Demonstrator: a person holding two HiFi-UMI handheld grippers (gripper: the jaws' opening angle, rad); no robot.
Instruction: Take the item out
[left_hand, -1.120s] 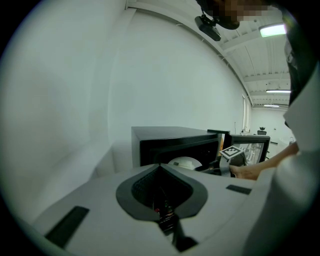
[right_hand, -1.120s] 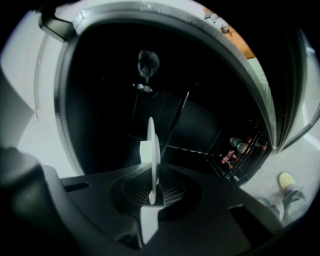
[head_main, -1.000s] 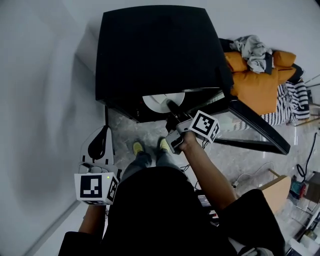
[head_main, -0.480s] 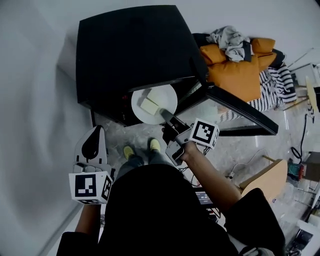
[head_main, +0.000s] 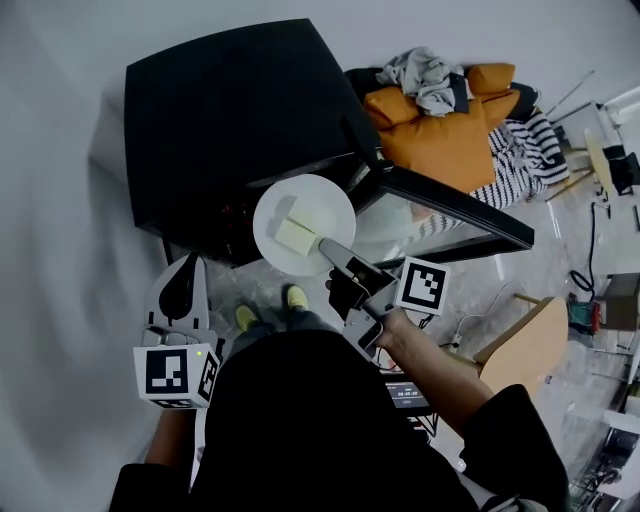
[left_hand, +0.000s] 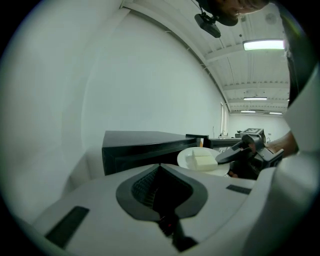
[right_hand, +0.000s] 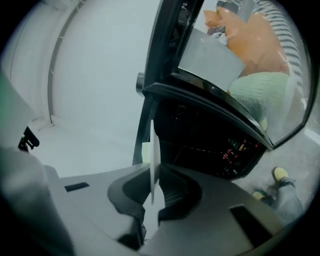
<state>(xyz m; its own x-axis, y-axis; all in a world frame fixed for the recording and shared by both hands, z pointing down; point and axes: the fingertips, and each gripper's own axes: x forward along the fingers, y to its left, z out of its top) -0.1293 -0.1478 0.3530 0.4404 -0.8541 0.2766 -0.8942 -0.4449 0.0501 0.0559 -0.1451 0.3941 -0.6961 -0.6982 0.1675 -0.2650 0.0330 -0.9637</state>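
A white plate (head_main: 330, 205) carrying pale yellow blocks (head_main: 295, 237) hangs level in front of the open black oven (head_main: 230, 110). My right gripper (head_main: 330, 252) is shut on the plate's near rim. In the right gripper view the plate (right_hand: 155, 145) stands edge-on between the jaws of the right gripper (right_hand: 154, 172), with the dark oven cavity (right_hand: 210, 140) behind. The left gripper view shows the plate (left_hand: 220, 171) with the blocks (left_hand: 202, 161) off to the right. My left gripper (head_main: 183, 275) hangs low at the left, jaws together and holding nothing.
The oven door (head_main: 450, 215) swings open to the right. Beyond it lie an orange cushion (head_main: 440, 140) with clothes and striped fabric (head_main: 520, 160). A wooden seat (head_main: 525, 345) stands at the right, a white wall at the left. The person's yellow shoes (head_main: 297, 297) are below.
The plate has come out of the oven cavity toward me, held in the right gripper, and now shows whole. The left gripper has stayed low at the left.
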